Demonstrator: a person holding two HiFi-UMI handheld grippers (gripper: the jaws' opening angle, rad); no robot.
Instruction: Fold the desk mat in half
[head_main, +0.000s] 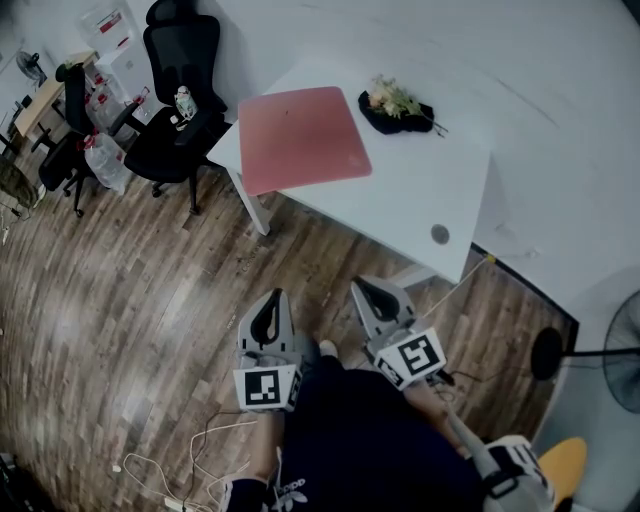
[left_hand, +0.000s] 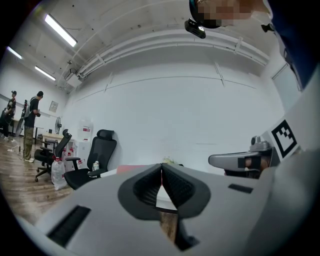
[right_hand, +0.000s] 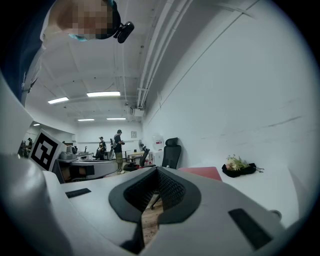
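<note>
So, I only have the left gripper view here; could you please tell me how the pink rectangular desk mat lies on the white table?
Observer: In the head view, the pink rectangular desk mat lies flat and unfolded at the left end of the white table.
Operator: Thank you. Is anything beside it?
Observer: A black bundle with flowers sits by its far right corner; I cannot tell whether they touch.
Operator: And the other gripper?
Observer: The right hand-held gripper is shut with nothing between its jaws, over the wooden floor, short of the table.
</note>
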